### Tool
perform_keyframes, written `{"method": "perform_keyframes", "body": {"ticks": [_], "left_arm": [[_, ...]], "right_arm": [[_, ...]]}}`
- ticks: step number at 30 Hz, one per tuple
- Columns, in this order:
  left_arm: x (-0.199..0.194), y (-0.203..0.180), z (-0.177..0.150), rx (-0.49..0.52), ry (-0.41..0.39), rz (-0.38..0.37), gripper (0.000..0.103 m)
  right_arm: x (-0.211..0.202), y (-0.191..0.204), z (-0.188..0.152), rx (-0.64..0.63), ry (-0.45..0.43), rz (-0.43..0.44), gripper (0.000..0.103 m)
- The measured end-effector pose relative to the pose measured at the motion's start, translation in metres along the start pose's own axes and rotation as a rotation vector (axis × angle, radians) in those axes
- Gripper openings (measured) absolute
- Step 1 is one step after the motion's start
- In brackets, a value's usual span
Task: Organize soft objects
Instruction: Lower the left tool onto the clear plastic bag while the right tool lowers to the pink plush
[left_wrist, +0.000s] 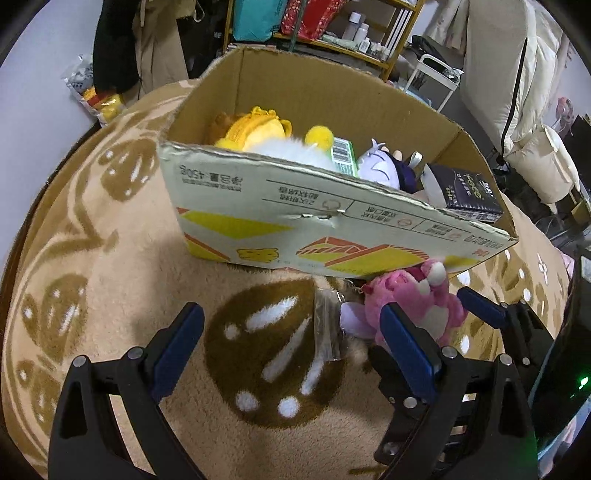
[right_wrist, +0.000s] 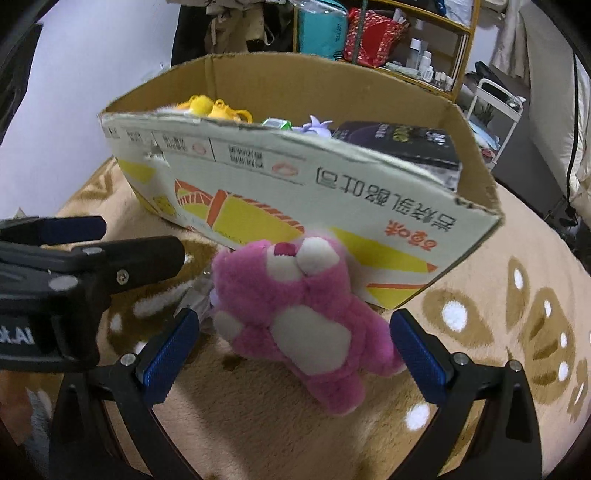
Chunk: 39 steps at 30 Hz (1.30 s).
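Pink teddy (right_wrist: 306, 317) lies on the blanket (right_wrist: 480, 258) right up against the cardboard box (right_wrist: 332, 192). Right gripper (right_wrist: 295, 354) is spread wide around it, not squeezing. Left gripper (left_wrist: 291, 339) is wide apart too, nothing in it.

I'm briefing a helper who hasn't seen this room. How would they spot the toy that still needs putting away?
Find the open cardboard box on the tan patterned blanket. Just outside its printed front wall lies a pink plush bear, between the open fingers of the right gripper. It is the only pink toy and the only plush outside the box; the yellow and purple ones sit inside.
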<state>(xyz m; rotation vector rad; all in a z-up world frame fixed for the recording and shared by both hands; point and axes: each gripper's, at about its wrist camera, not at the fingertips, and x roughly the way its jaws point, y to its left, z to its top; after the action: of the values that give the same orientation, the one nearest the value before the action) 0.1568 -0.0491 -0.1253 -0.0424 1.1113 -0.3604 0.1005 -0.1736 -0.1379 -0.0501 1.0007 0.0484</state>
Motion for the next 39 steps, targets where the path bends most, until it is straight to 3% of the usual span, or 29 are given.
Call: {"method": "perform_keyframes", "body": {"ticks": [13, 19, 23, 34, 39], "left_arm": [[0.029, -0.006, 0.0, 0.032, 0.088, -0.031, 0.095], [0.034, -0.022, 0.0, 0.073, 0.098, -0.052, 0.095], [0.04, -0.032, 0.001, 0.092, 0.116, -0.07, 0.095], [0.062, -0.05, 0.003, 0.141, 0.158, -0.03, 0.095], [0.066, -0.065, 0.006, 0.181, 0.169, -0.05, 0.096]], "right_arm": [[0.011, -0.008, -0.004, -0.01, 0.073, -0.024, 0.092], [-0.003, -0.025, -0.008, 0.07, 0.102, 0.004, 0.087], [-0.009, -0.038, -0.011, 0.112, 0.123, 0.044, 0.074], [-0.003, -0.049, -0.019, 0.163, 0.165, 0.053, 0.073], [-0.007, -0.058, -0.02, 0.18, 0.157, 0.046, 0.073]]}}
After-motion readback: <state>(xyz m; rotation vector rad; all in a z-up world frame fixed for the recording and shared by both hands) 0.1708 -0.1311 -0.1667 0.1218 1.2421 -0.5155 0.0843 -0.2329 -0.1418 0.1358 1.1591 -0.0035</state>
